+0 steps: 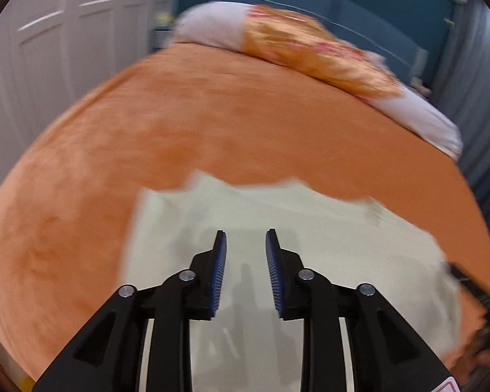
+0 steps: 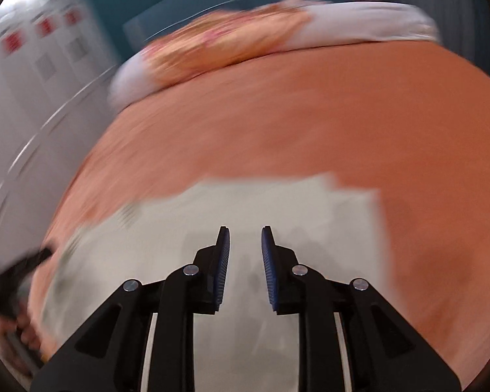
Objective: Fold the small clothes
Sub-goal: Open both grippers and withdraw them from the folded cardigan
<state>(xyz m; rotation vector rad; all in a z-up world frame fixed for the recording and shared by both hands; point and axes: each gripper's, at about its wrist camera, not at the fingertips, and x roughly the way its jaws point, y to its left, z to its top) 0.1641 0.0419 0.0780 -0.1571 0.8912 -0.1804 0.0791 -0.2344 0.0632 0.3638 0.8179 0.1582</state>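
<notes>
Hovering with left gripper (image 1: pixel 246 238) and right gripper (image 2: pixel 245 236) jaws parted, empty, over flat cream knit garment (image 1: pixel 310 228) beneath and ahead; folding apparently unstarted.

Orange bed (image 1: pixel 212 124), white garment (image 1: pixel 277 228), pillows (image 1: pixel 310 45).

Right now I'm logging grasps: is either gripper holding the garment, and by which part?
Nothing is held. Left gripper and right gripper are both open above the white garment.
</notes>
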